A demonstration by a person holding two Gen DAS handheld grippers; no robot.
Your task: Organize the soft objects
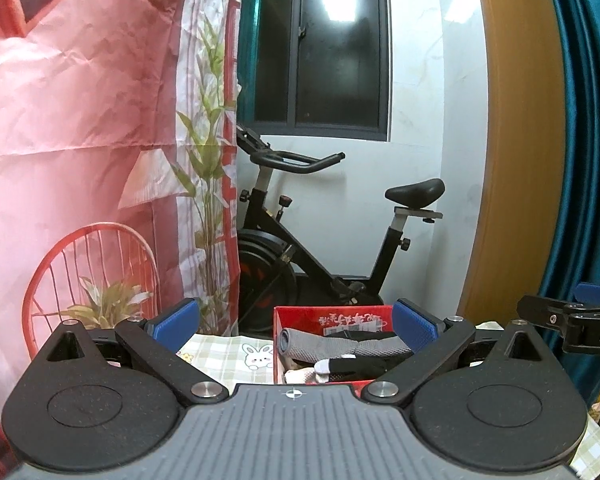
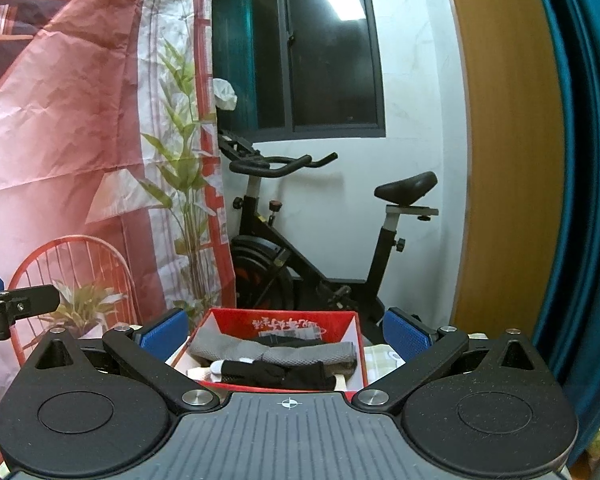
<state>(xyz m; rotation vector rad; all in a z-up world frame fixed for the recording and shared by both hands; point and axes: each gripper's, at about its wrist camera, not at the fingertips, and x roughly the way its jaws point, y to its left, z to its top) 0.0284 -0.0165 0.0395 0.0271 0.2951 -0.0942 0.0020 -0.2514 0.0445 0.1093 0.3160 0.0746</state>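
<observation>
A red cardboard box (image 1: pixel 300 320) (image 2: pixel 348 322) sits on a checked tablecloth. Inside it lie a rolled grey knit cloth (image 1: pixel 320 343) (image 2: pixel 300 354), a black fabric piece with a white tip (image 1: pixel 360 366) (image 2: pixel 276 374) and something cream underneath. My left gripper (image 1: pixel 296 326) is open, held above the table in front of the box, nothing between its blue pads. My right gripper (image 2: pixel 286 332) is also open, its pads spread either side of the box with nothing in them. Each gripper's tip shows at the edge of the other's view.
The checked tablecloth with a rabbit print (image 1: pixel 228 354) covers the table. Behind stands a black exercise bike (image 1: pixel 324 240) (image 2: pixel 312 240) under a dark window. A pink printed backdrop (image 1: pixel 80 160) hangs on the left; a wooden door frame (image 2: pixel 500 160) and teal curtain (image 2: pixel 580 200) stand right.
</observation>
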